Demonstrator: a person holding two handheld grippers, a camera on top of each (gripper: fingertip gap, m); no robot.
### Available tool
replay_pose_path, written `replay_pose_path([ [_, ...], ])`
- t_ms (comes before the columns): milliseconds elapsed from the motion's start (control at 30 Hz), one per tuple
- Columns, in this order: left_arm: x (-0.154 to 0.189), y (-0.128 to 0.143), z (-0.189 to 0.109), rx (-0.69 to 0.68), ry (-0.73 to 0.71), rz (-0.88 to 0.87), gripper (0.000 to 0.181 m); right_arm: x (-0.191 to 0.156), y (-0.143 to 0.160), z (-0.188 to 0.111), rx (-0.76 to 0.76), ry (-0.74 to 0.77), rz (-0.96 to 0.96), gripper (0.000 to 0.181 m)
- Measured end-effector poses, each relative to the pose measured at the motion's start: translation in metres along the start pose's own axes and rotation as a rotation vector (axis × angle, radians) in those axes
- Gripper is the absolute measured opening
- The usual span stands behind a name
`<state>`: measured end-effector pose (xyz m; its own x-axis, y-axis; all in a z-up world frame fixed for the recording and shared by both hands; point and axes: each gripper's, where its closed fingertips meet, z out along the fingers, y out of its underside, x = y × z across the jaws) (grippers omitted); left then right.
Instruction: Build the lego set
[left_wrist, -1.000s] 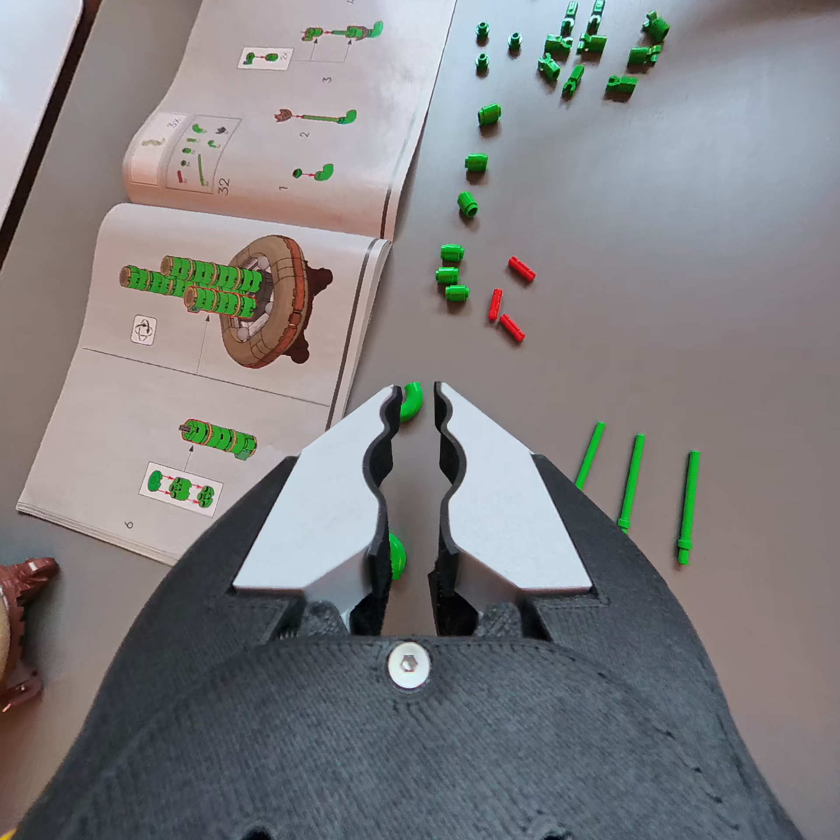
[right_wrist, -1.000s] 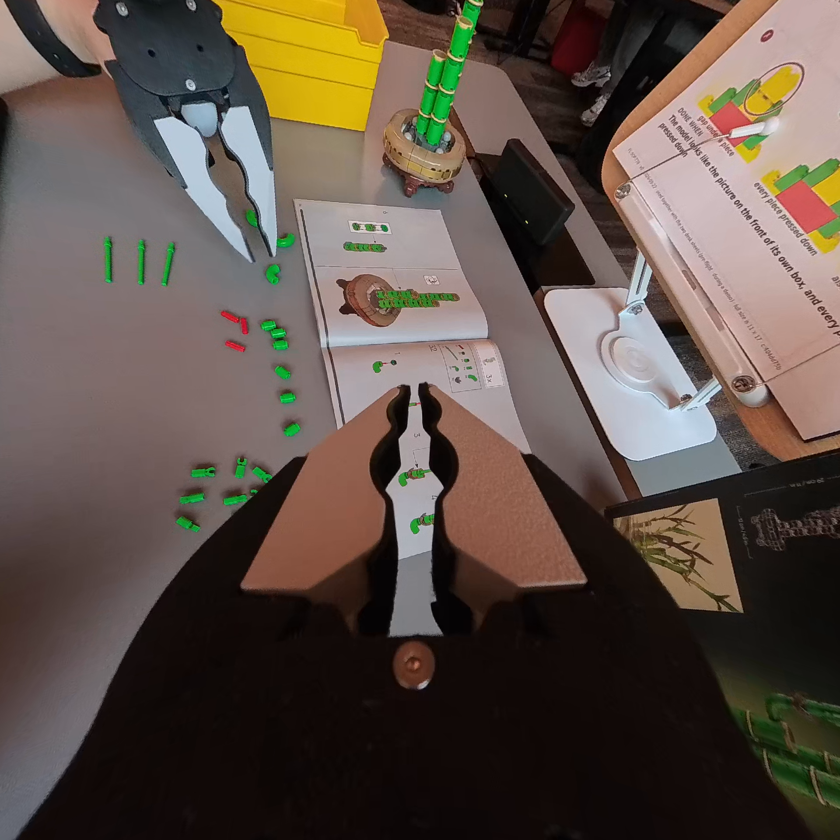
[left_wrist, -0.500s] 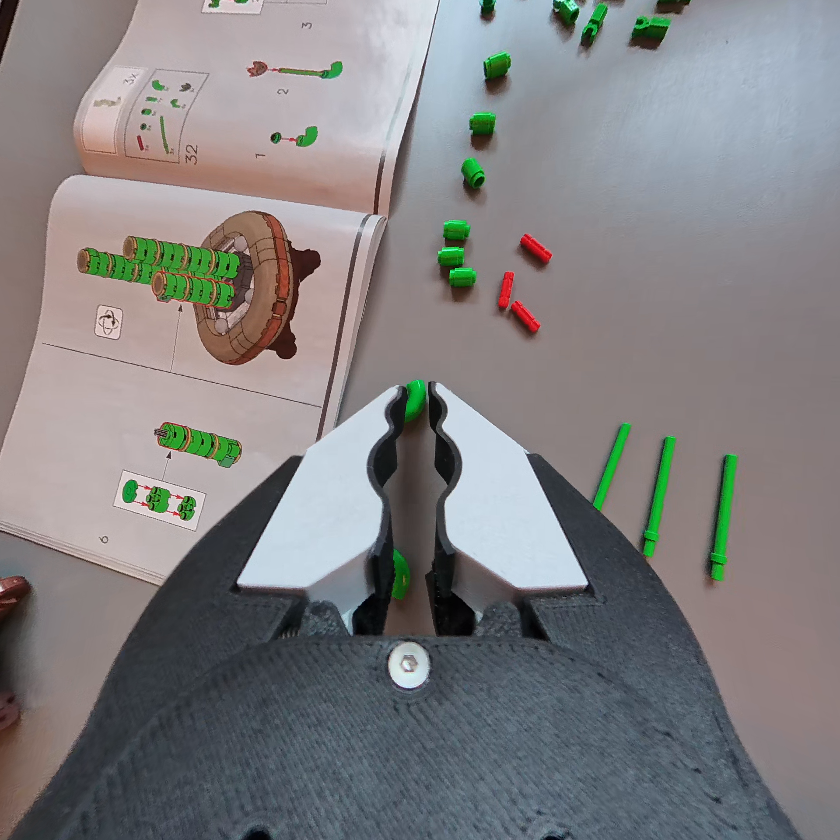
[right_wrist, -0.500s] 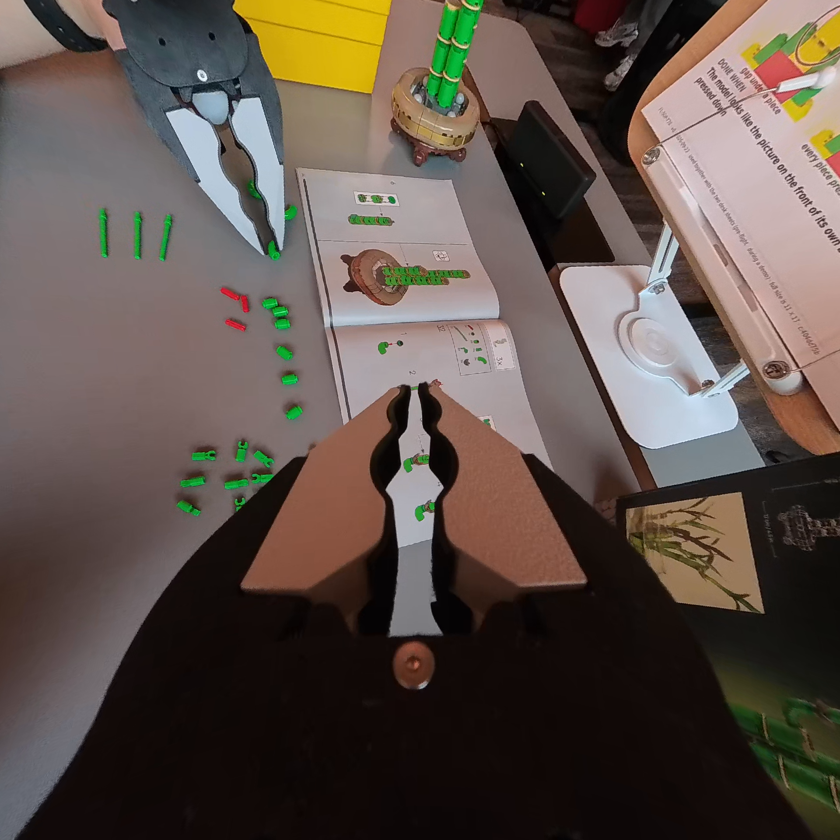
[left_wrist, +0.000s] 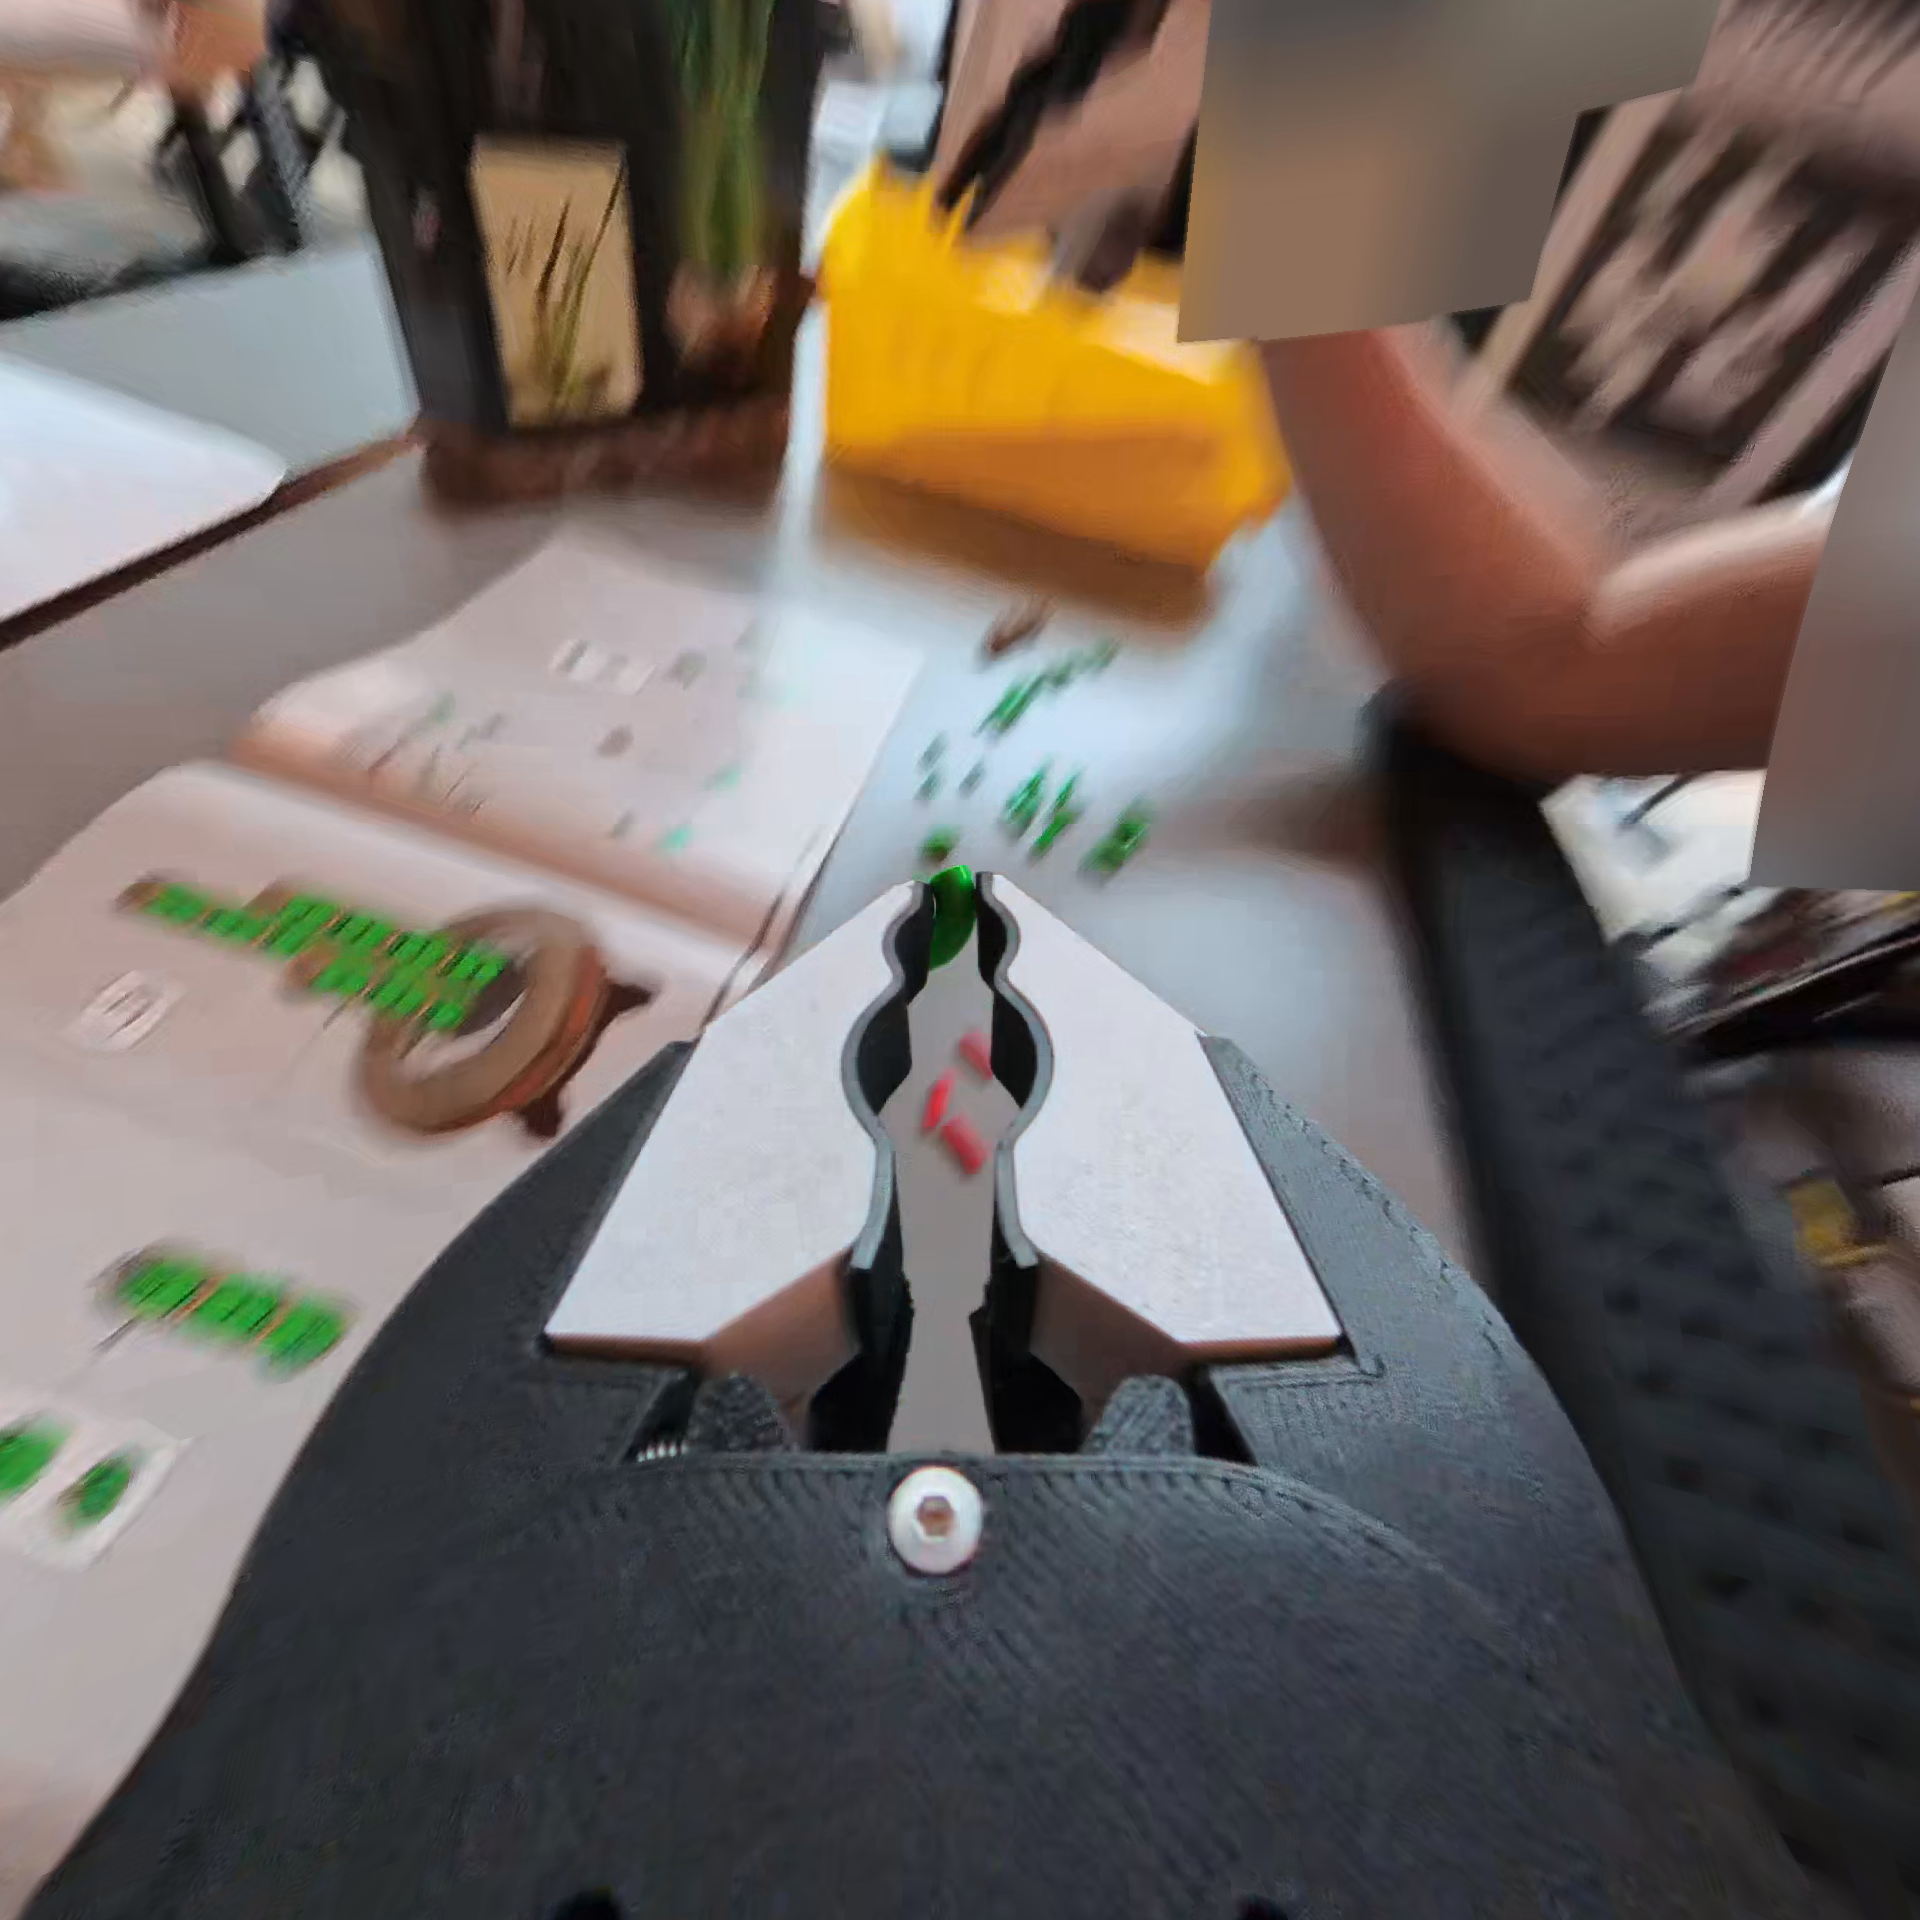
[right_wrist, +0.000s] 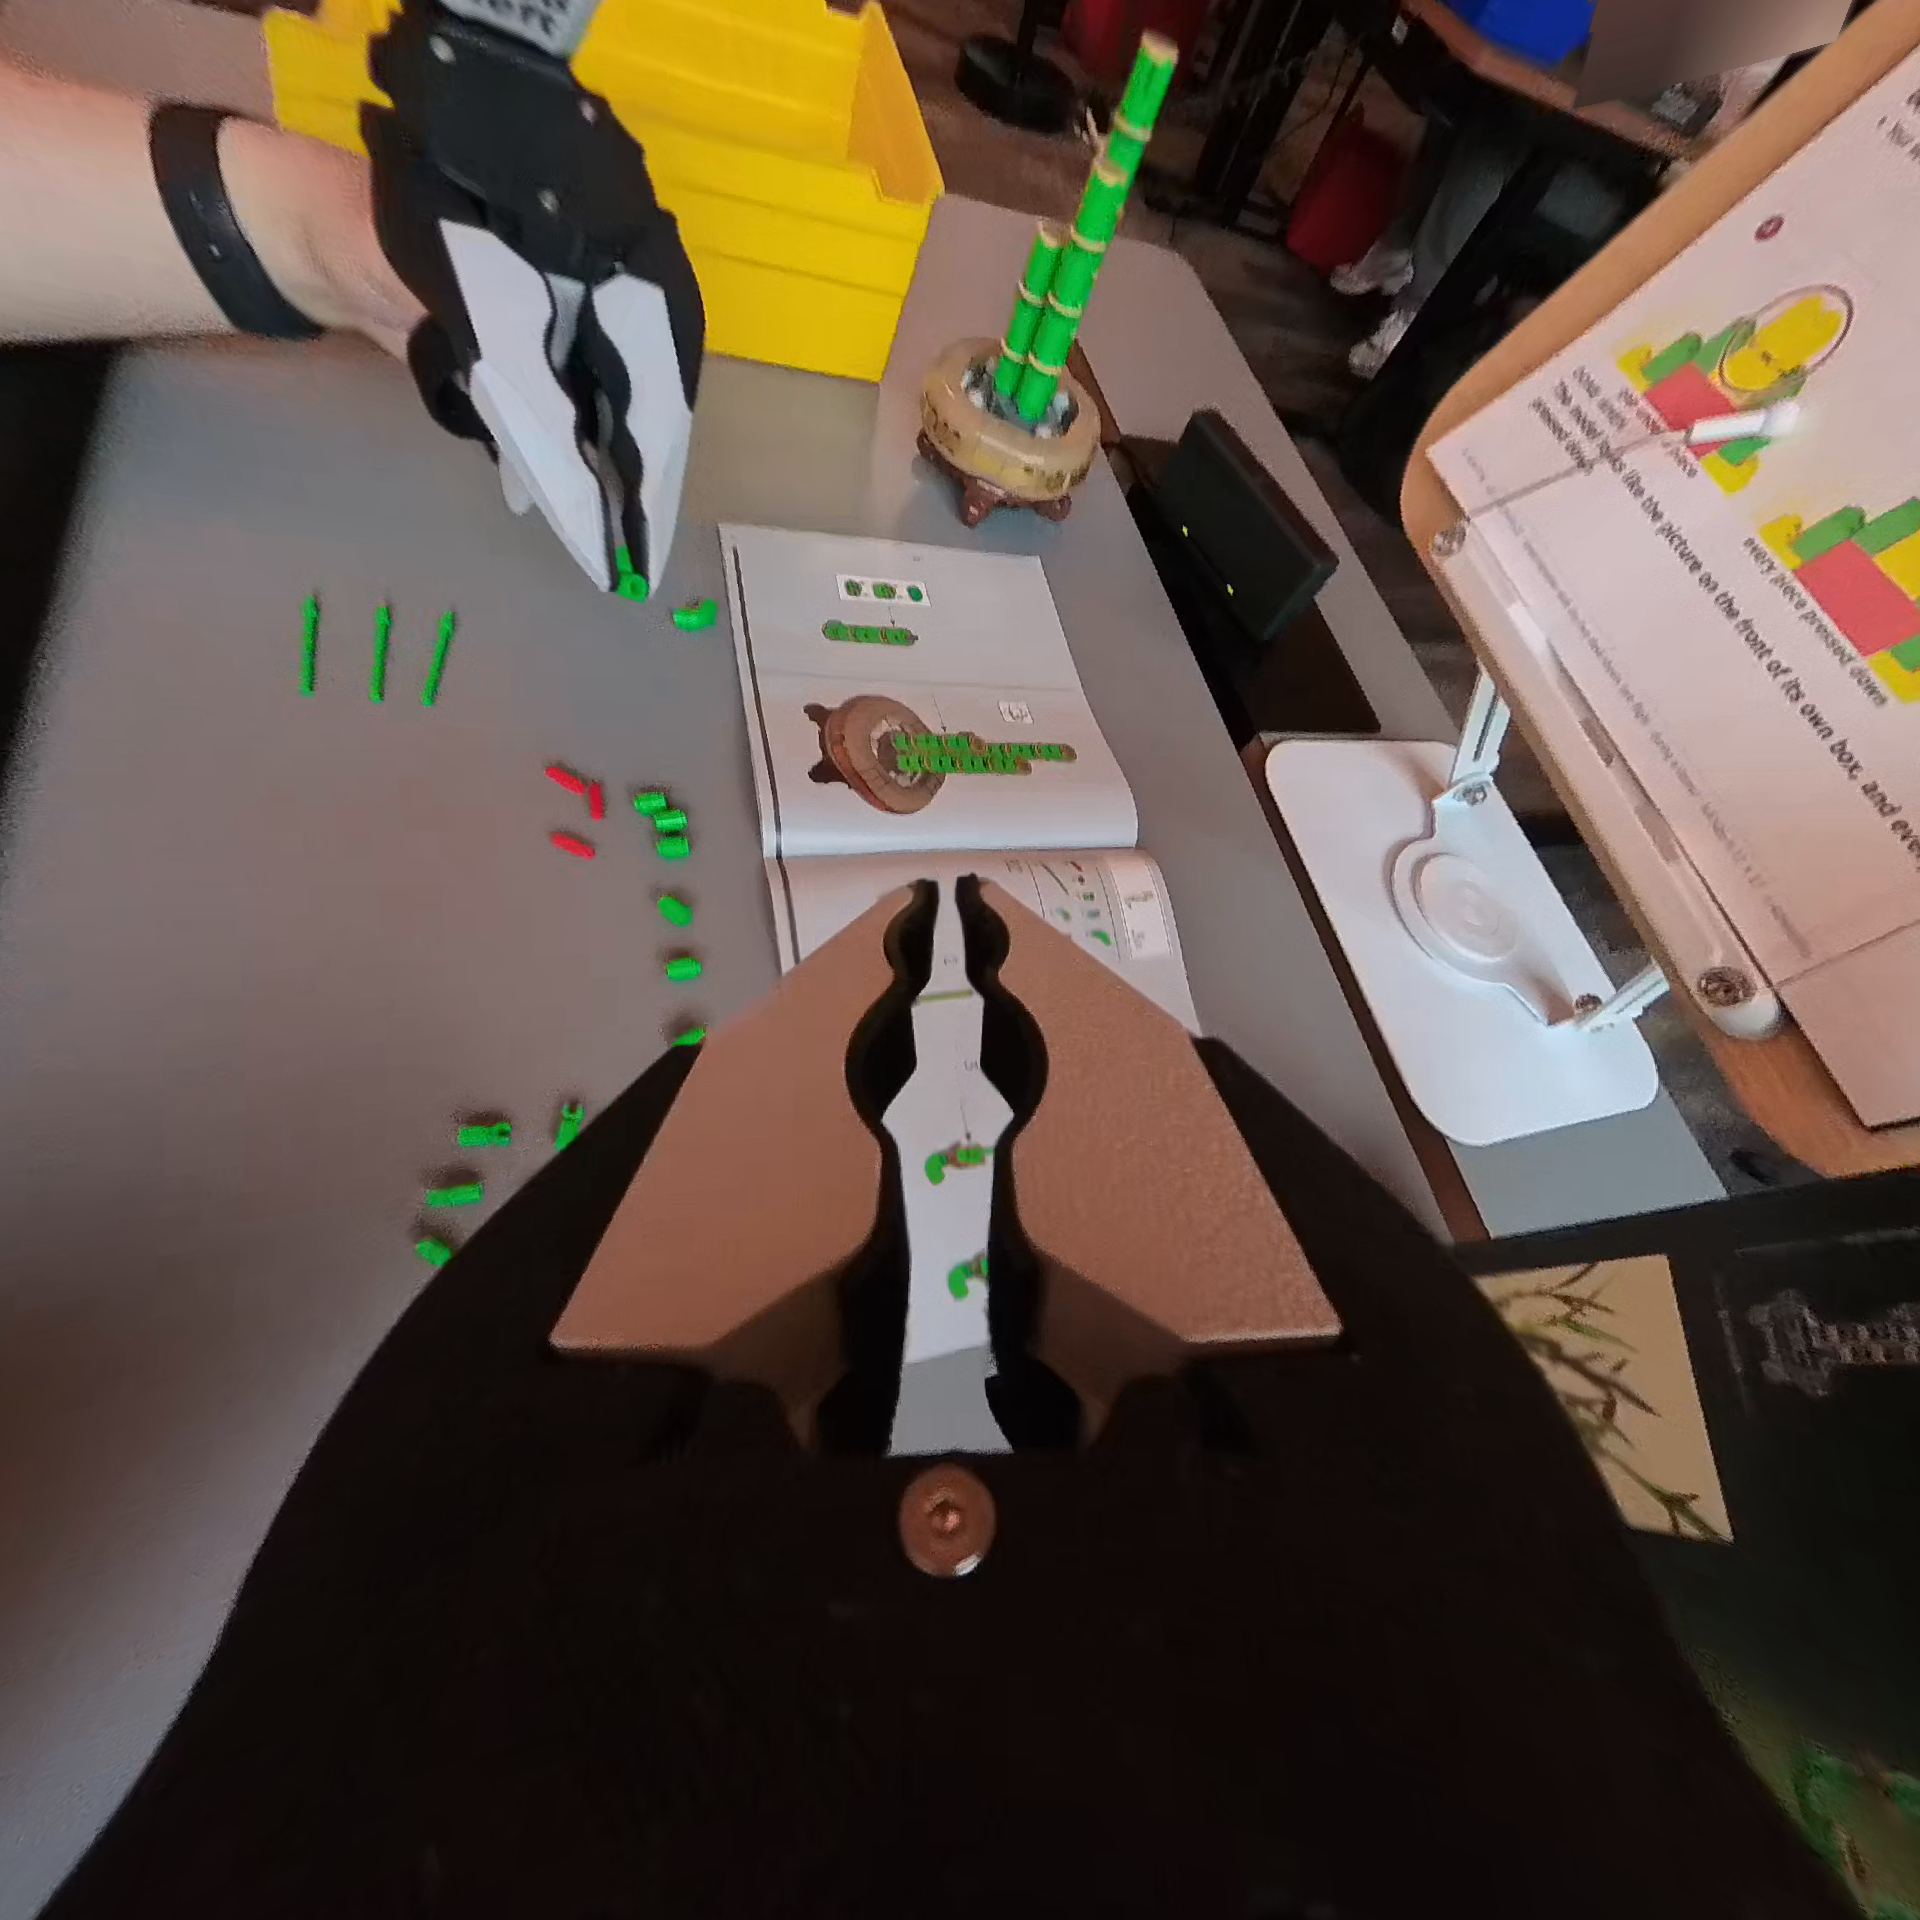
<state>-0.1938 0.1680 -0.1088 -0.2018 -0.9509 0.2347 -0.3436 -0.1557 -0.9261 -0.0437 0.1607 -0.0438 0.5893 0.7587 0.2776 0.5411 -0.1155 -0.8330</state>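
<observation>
My left gripper (left_wrist: 948, 891) is shut on a small green curved piece (left_wrist: 948, 930), pinched at the fingertips. In the right wrist view the left gripper (right_wrist: 623, 582) stands tip-down at the far left, with the green piece (right_wrist: 628, 578) just above the grey table. A second green curved piece (right_wrist: 694, 615) lies beside it. Three red pins (right_wrist: 575, 805), green short cylinders (right_wrist: 665, 821) and three green rods (right_wrist: 377, 655) lie on the table. My right gripper (right_wrist: 943, 891) is shut and empty above the open instruction booklet (right_wrist: 935, 665).
The bamboo model in its tan pot (right_wrist: 1010, 426) stands behind the booklet. Yellow bins (right_wrist: 769, 177) stand at the far edge. A black box (right_wrist: 1236, 551) and a white stand base (right_wrist: 1455, 966) are on the right. Green clip pieces (right_wrist: 468, 1164) lie near left.
My left gripper has closed on the green curved piece and tilted up with it, so its view now sweeps across the table, blurred. The right gripper has shifted slightly.
</observation>
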Motion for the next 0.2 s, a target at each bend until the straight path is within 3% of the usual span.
replay_pose_path([
  [200,0.058,-0.118,-0.038,0.557,0.371,-0.086,0.005,-0.048,-0.1,0.008,0.458,-0.152,-0.05,0.009],
])
